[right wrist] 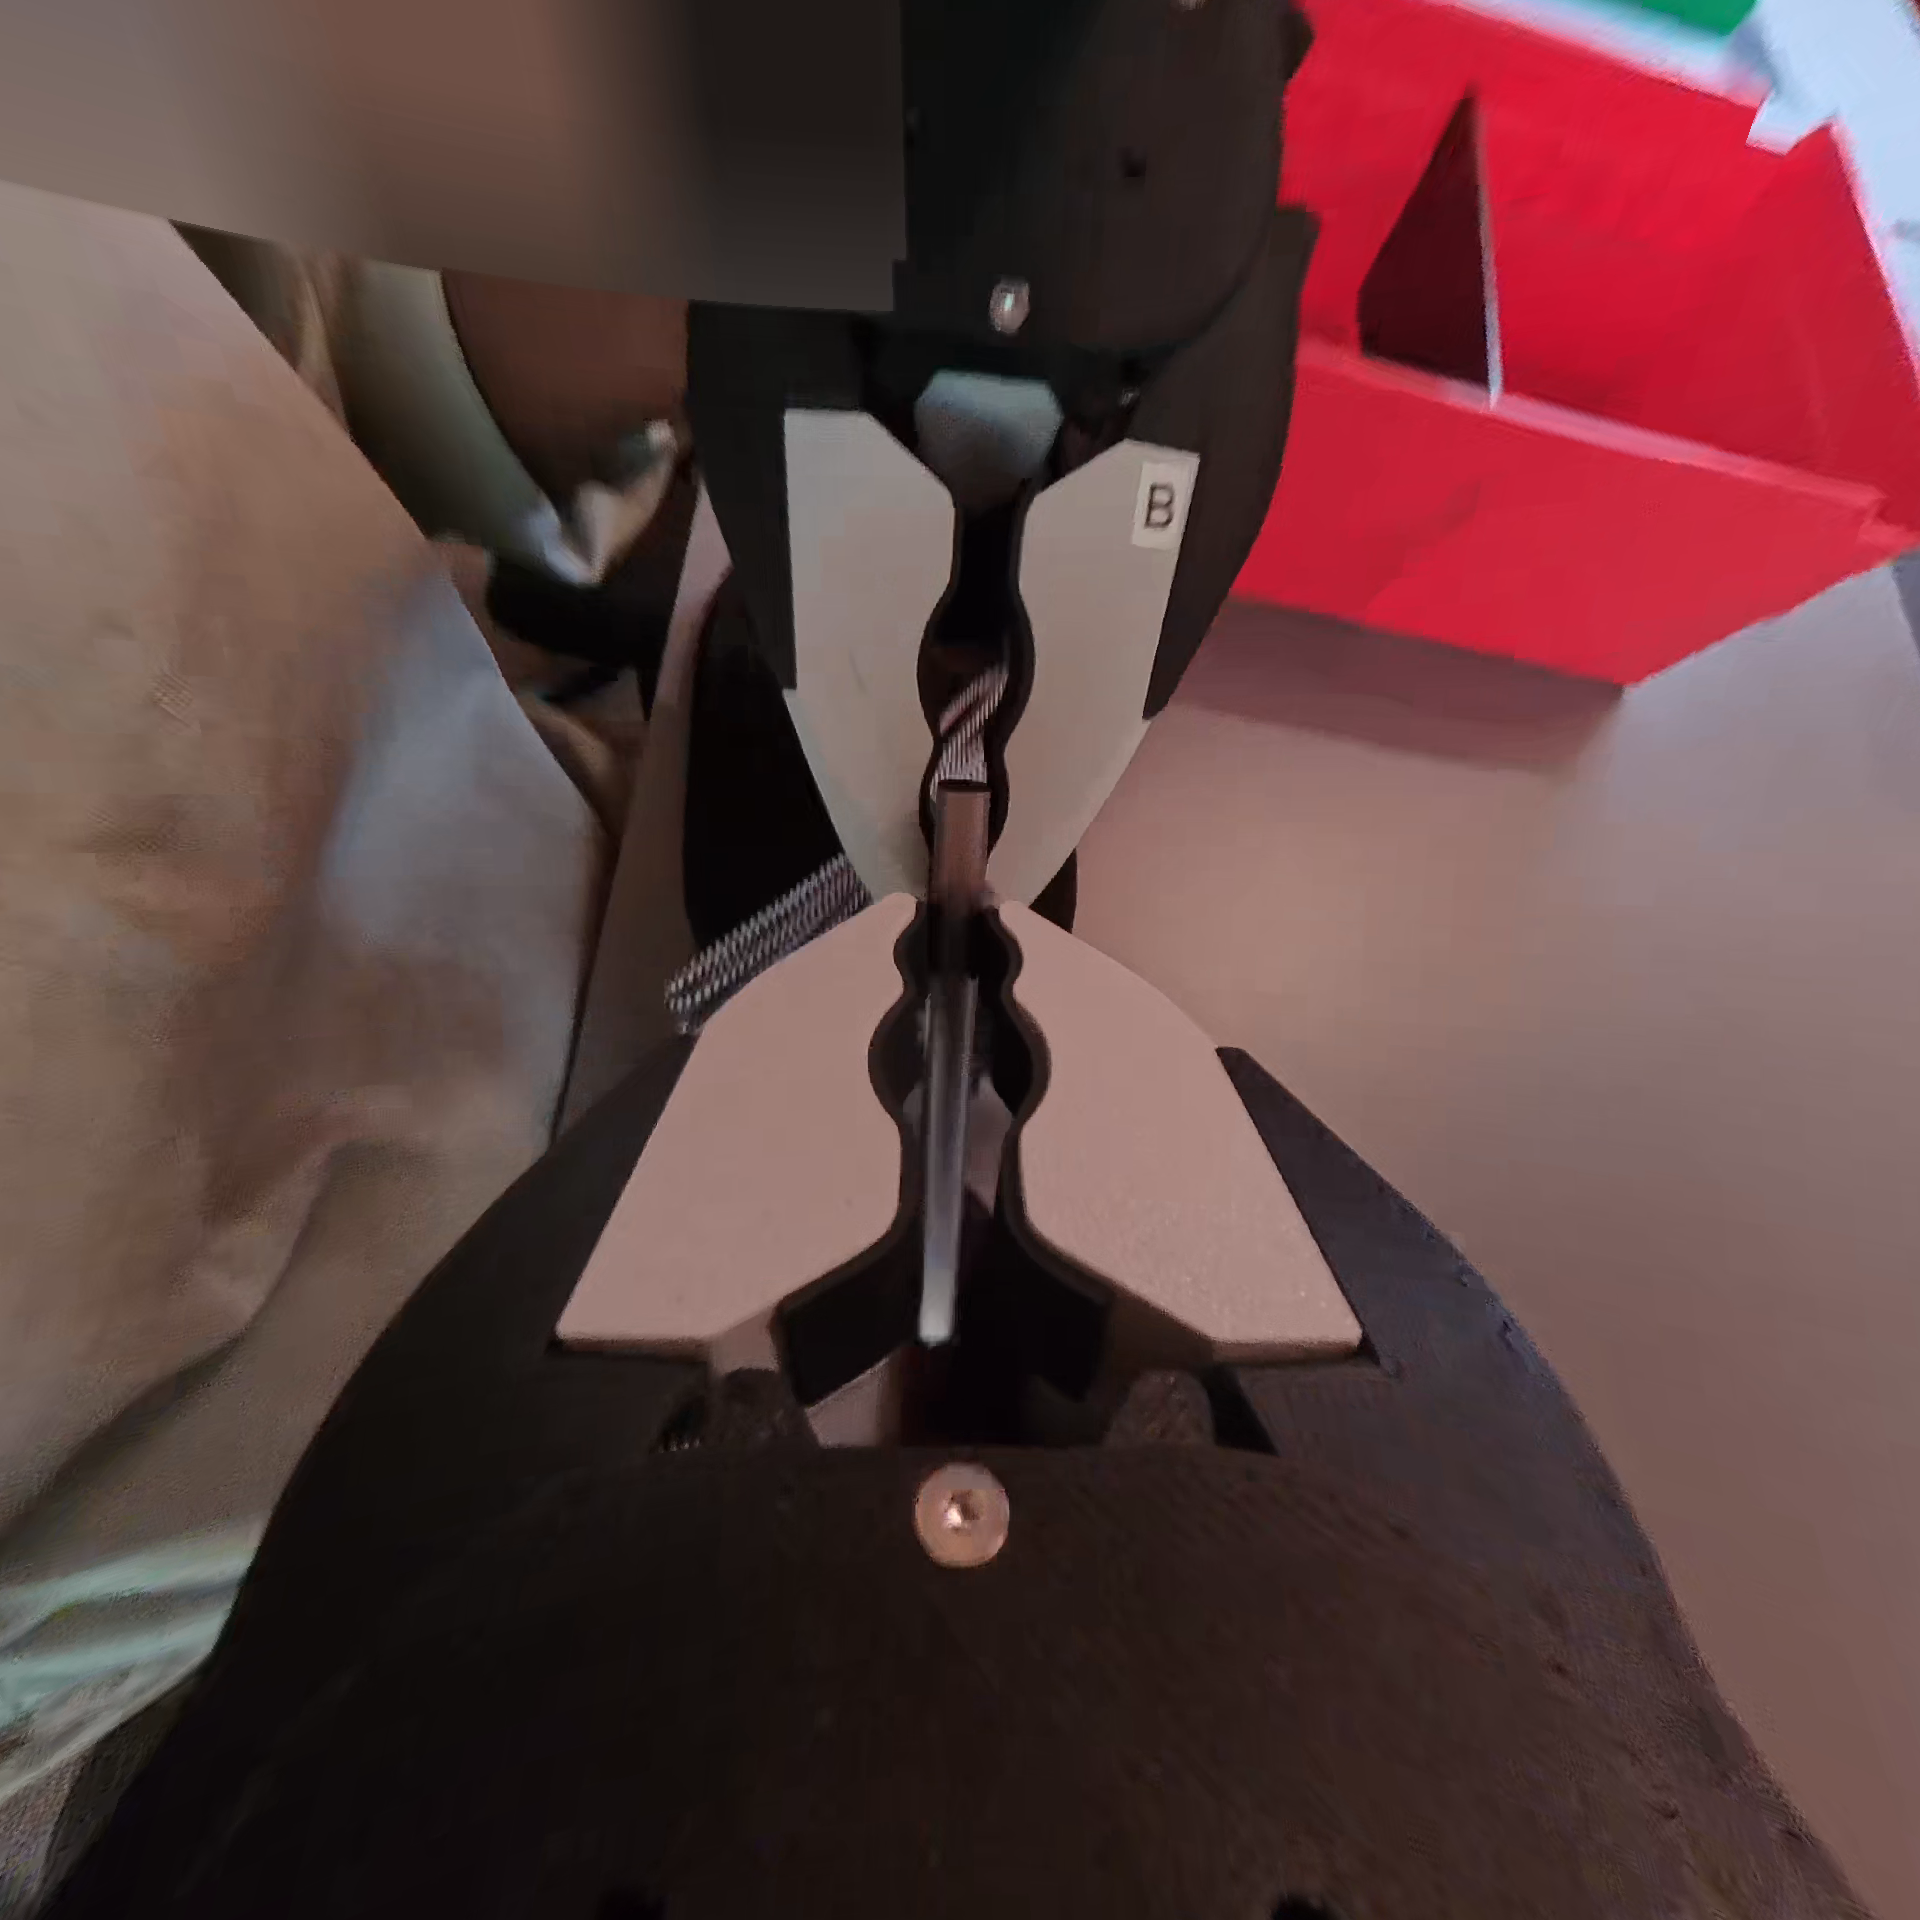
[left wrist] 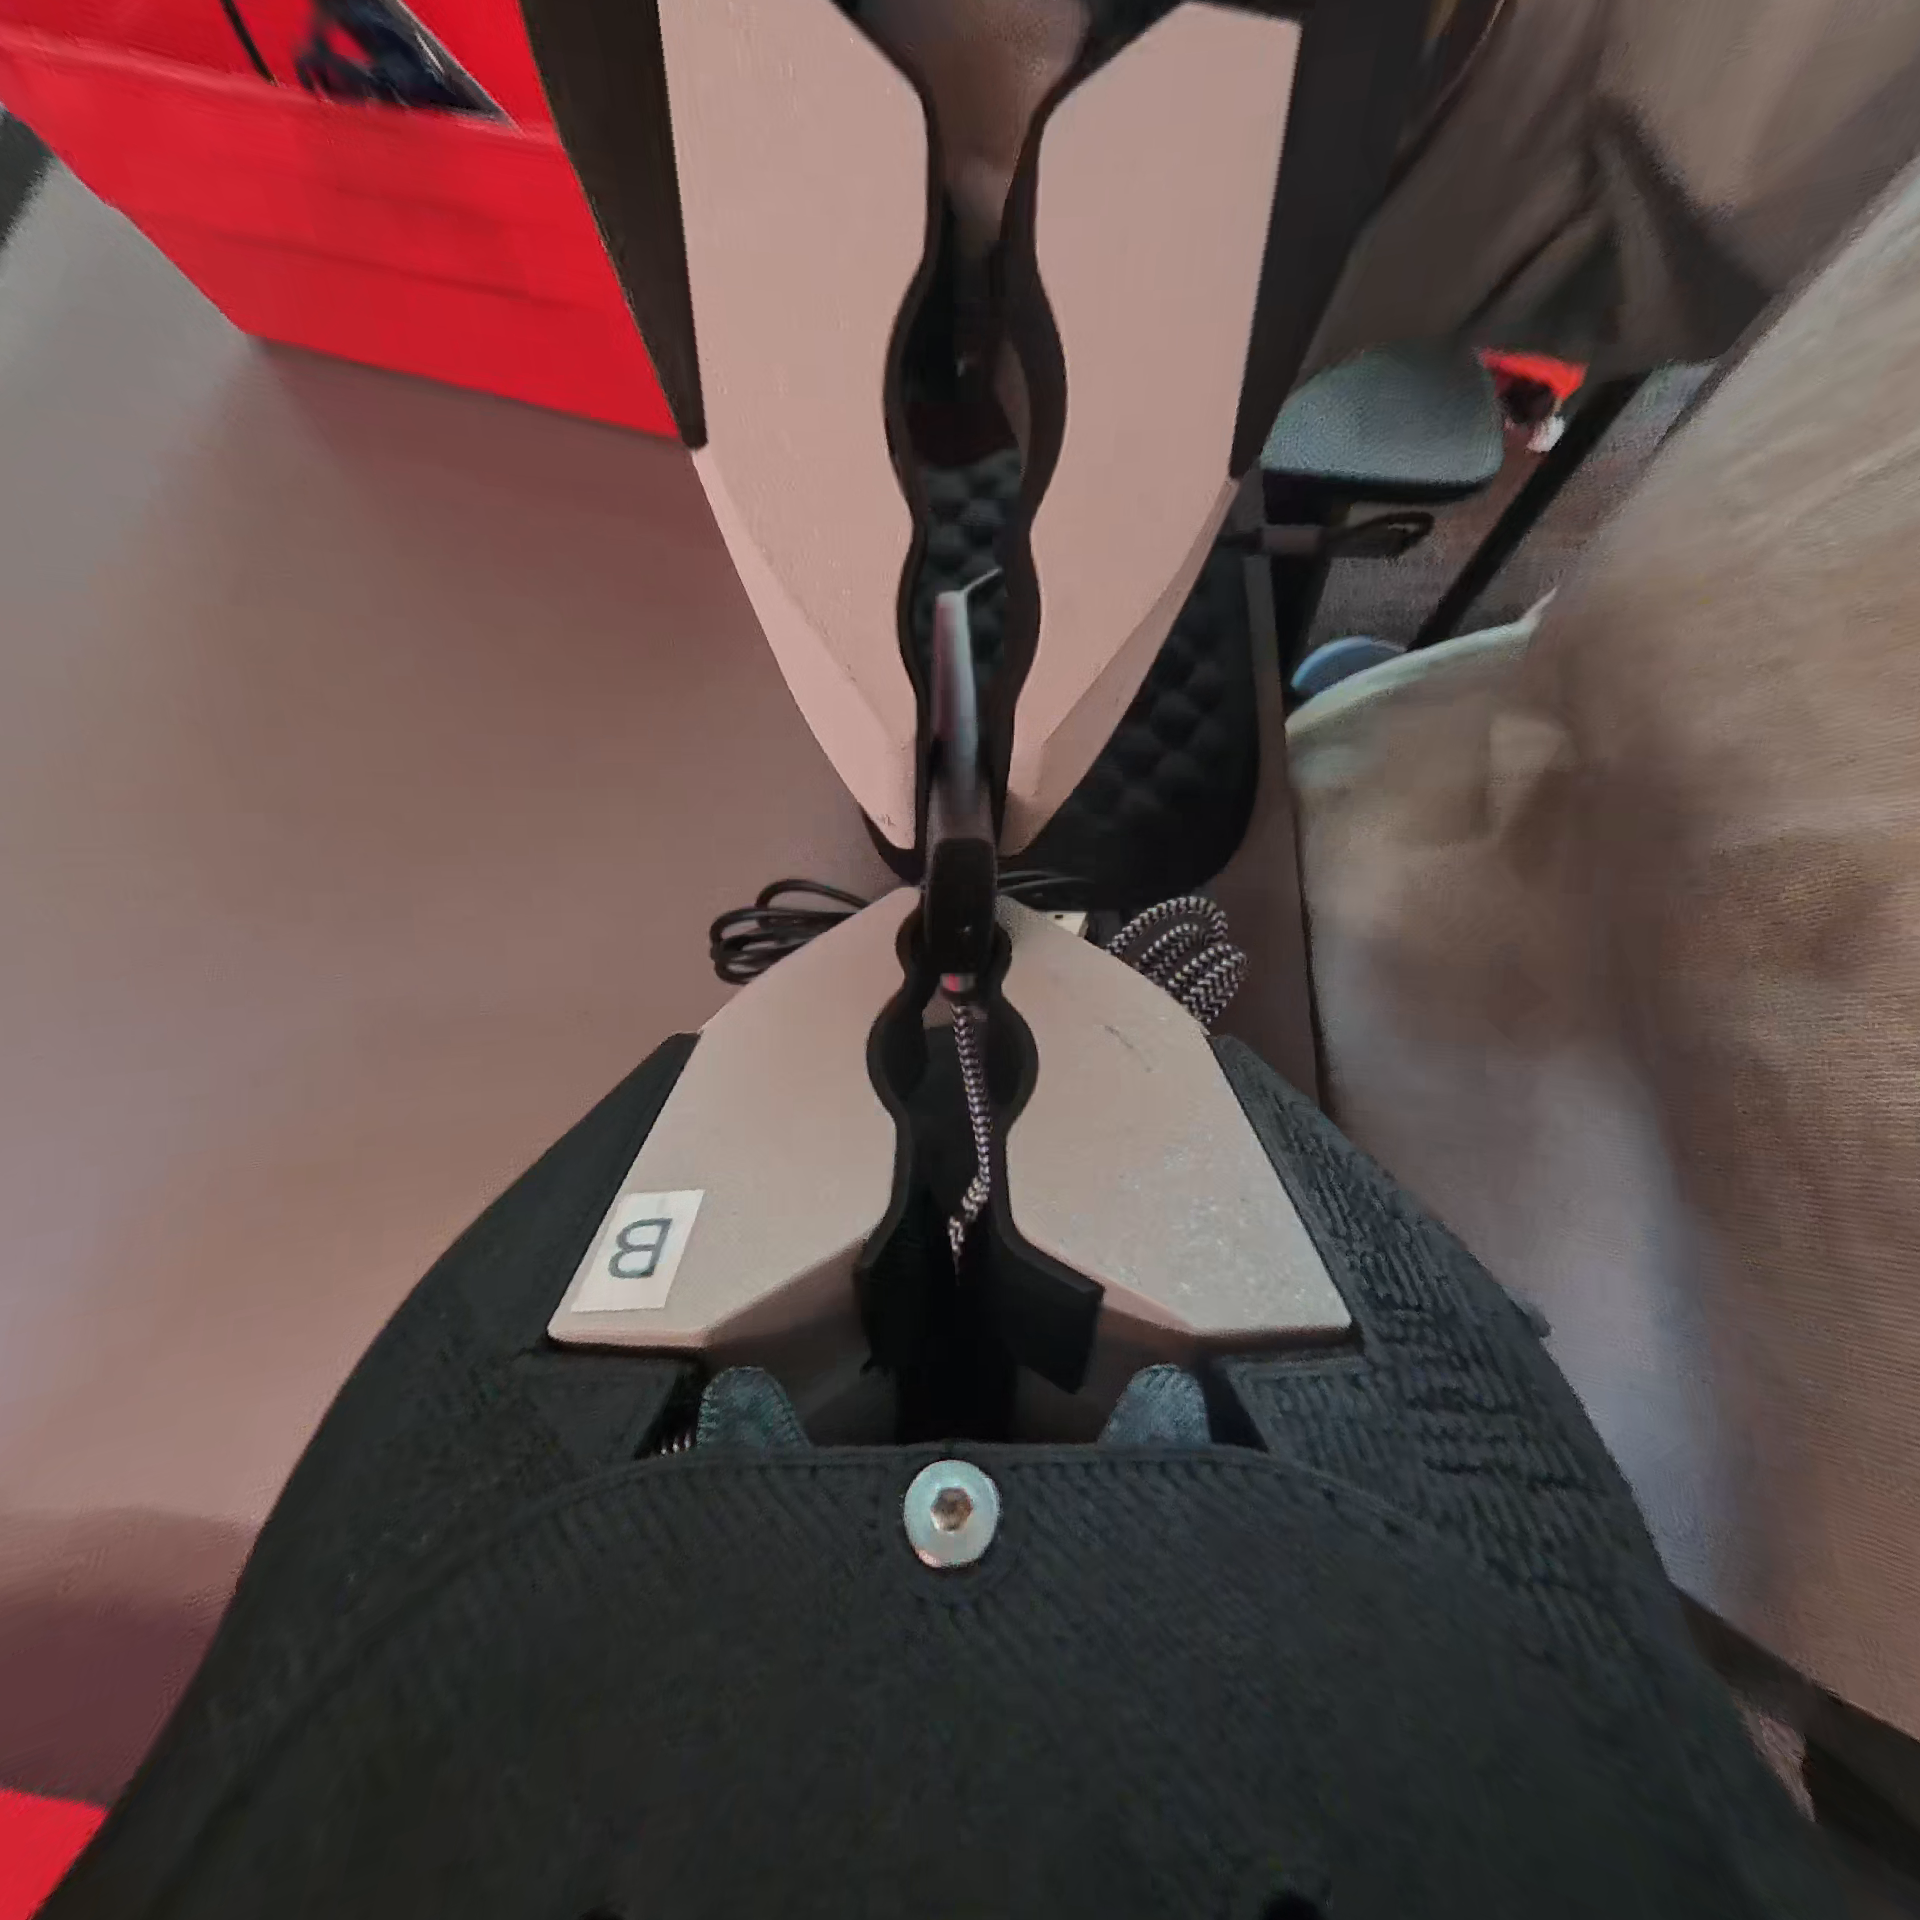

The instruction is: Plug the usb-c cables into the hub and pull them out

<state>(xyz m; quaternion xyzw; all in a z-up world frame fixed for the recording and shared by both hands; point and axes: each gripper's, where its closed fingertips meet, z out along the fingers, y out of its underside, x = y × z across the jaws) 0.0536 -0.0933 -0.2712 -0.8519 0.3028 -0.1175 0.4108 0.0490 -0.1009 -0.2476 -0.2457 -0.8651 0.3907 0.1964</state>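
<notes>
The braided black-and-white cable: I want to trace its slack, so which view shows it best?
The left wrist view: the braided black-and-white cable coils on the table and a strand runs between the left gripper's fingers. The right wrist view shows only short stretches beside that gripper.

A red box [left wrist: 343, 218] stood at the far edge of the desk [left wrist: 364, 727]. Beyond the desk's side edge, a grey office chair seat [left wrist: 1382, 426] sat beside beige fabric [left wrist: 1662, 935].
</notes>
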